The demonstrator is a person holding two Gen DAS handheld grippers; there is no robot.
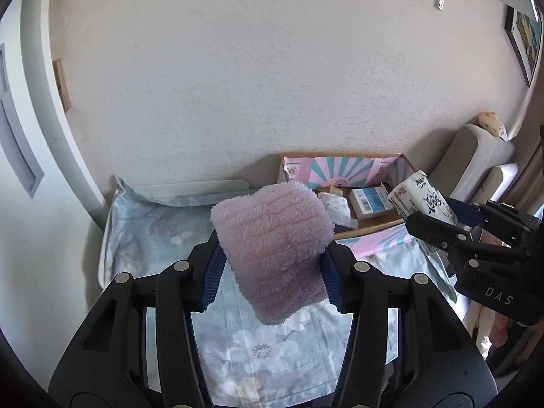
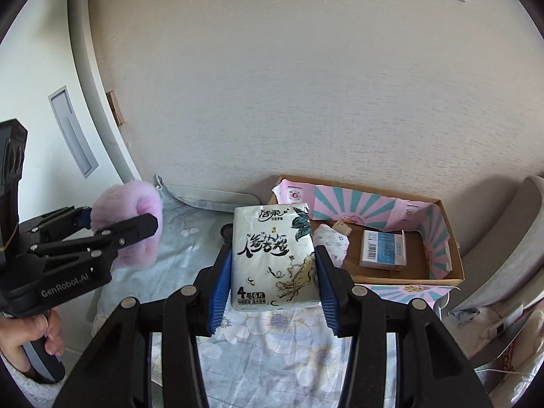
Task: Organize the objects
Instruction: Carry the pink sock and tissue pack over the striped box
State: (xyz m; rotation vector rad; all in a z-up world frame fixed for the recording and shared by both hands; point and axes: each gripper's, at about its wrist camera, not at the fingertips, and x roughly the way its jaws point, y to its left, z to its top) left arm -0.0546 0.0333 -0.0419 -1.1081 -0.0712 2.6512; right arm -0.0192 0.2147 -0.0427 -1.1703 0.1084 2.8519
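Note:
My left gripper (image 1: 272, 272) is shut on a folded pink fluffy cloth (image 1: 272, 241), held up above the floral bedsheet (image 1: 258, 350). From the right wrist view the same cloth (image 2: 136, 210) shows at the left, clamped in that gripper (image 2: 112, 221). My right gripper (image 2: 272, 278) is shut on a white tissue pack (image 2: 272, 251) with black calligraphy and a plant drawing. In the left wrist view that pack (image 1: 420, 197) hangs at the right in the right gripper (image 1: 438, 217), in front of the cardboard box (image 1: 374, 226).
An open cardboard box (image 2: 455, 265) with pink and teal flaps lies on the bed by the wall. It holds a blue-white carton (image 2: 384, 248) and a small patterned packet (image 2: 331, 241). A grey headboard (image 2: 523, 238) stands at the right, a white door (image 2: 40, 102) at the left. A hand (image 2: 27, 336) grips the left handle.

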